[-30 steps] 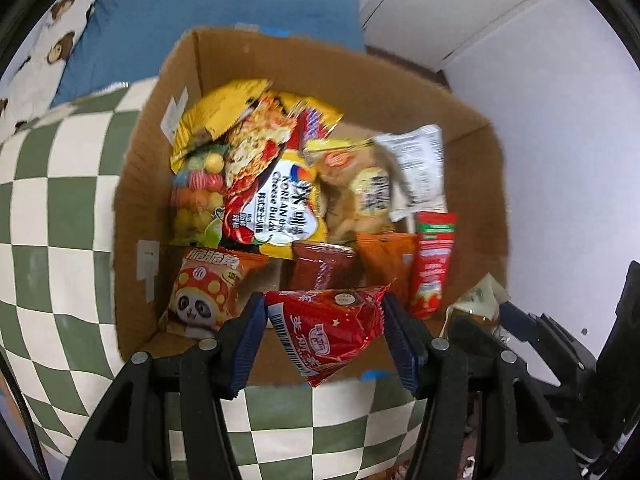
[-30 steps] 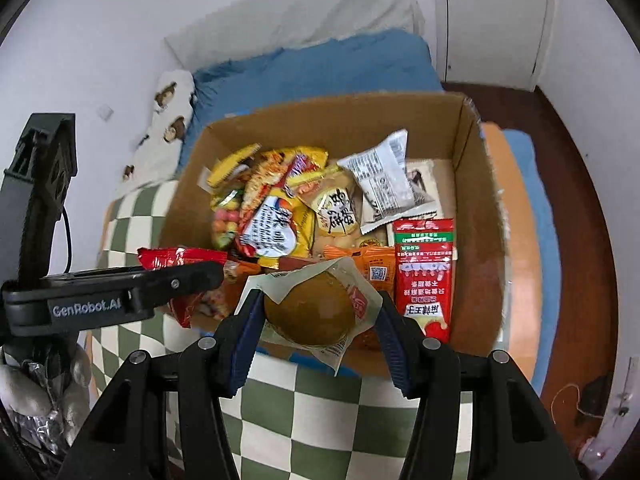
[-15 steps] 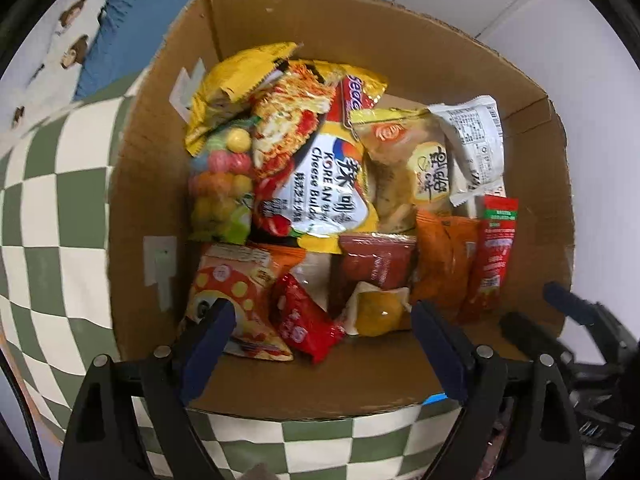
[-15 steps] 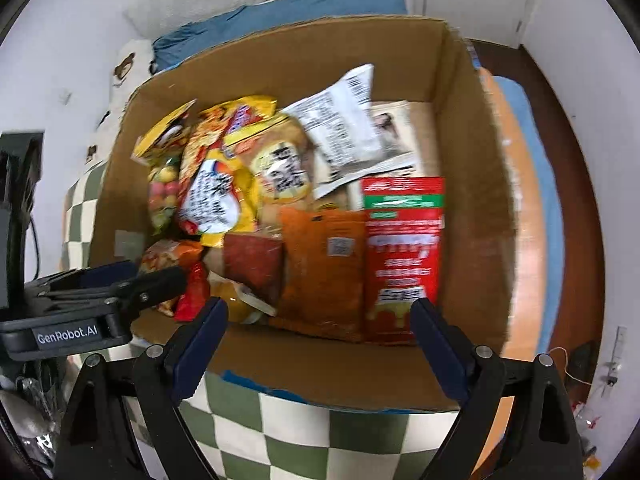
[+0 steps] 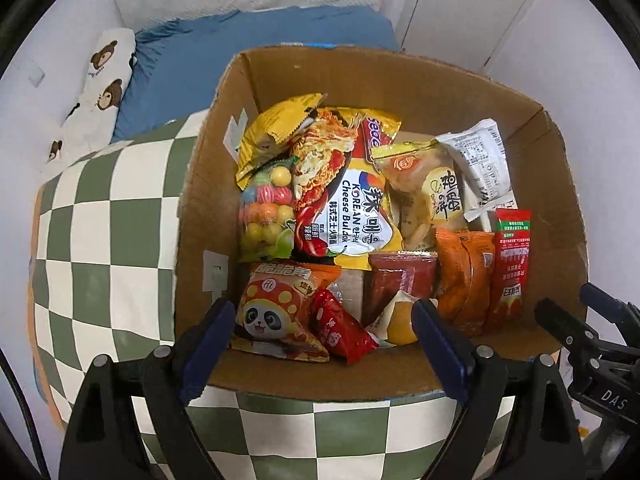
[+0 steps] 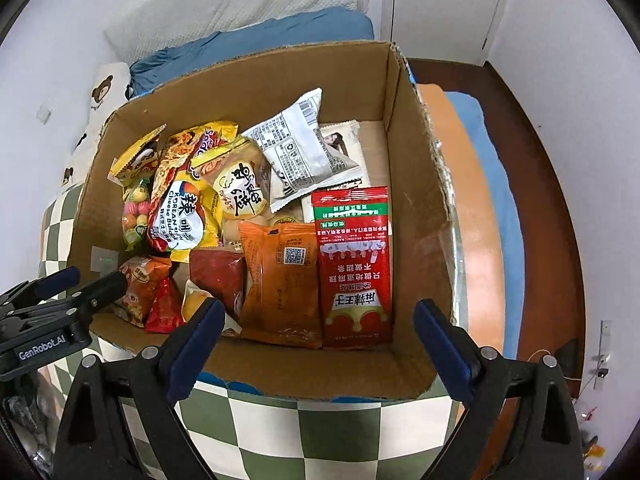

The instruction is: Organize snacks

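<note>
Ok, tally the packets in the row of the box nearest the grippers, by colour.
Red: 3, the small packet, the dark red packet, the tall sachet
Orange: 2, the panda bag, the plain orange pack
Yellow: 1, the wrapped bun
Total: 6

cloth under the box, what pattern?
Green and cream checks on the cloth under the box; clearest in the left wrist view.

You see a brown matt cardboard box [image 5: 420, 92] holding shiny plastic snack bags [image 5: 352, 216] on green-and-white checked cloth [image 5: 104, 232].
</note>
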A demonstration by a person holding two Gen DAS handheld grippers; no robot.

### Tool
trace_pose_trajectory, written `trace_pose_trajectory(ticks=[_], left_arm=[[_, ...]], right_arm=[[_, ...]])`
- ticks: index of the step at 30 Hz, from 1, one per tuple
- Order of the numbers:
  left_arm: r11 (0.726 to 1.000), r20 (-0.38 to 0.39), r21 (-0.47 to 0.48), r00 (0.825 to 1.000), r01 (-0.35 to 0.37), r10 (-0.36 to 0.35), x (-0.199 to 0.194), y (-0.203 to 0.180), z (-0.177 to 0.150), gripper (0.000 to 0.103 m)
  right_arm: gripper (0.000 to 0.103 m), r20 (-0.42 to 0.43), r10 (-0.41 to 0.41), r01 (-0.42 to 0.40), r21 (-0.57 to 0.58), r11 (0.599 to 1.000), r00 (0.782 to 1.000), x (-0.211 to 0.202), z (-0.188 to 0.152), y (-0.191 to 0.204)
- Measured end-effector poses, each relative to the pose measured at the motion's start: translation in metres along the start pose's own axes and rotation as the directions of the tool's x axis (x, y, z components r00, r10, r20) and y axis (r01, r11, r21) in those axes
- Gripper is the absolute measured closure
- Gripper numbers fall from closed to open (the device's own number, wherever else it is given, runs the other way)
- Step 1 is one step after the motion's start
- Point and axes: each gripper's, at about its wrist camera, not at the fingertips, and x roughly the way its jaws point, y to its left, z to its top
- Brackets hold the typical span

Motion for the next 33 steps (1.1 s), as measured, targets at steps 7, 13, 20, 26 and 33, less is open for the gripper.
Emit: trace_pose_trajectory(ticks=[7, 13, 20, 26, 33], left_arm=[[1.0, 0.056, 0.006, 0.998, -0.006, 0.006, -0.022, -0.003, -0.011, 0.013], [1.0, 0.138, 0.017, 0.99, -0.005, 0.002, -0.059, -0.006, -0.031, 0.013], [1.0, 0.247, 0.028, 0.969, -0.005, -0.002, -0.111, -0.006, -0.066, 0.0], [0.999, 0.309, 0.037, 0.951, -0.005, -0.006, -0.15, -0.009, -0.1, 0.0], [0.999, 0.348, 0.031, 0.937, -0.012, 0.0, -0.186, -0.011, -0.14, 0.0]], right_arm=[[0.005, 0.053, -0.005, 0.005, -0.003, 1.0, 0.999, -0.021, -0.007, 0.003], [0.003, 0.121, -0.01, 0.012, -0.012, 1.0, 0.993, -0.051, -0.022, 0.006], [0.003, 0.234, -0.011, 0.015, -0.014, 1.0, 0.972, -0.105, -0.056, 0.008], [0.002, 0.323, 0.01, -0.003, -0.021, 1.0, 0.946, -0.158, -0.093, 0.01], [0.002, 0.395, 0.012, -0.002, -0.028, 1.0, 0.919, -0.21, -0.136, 0.01]])
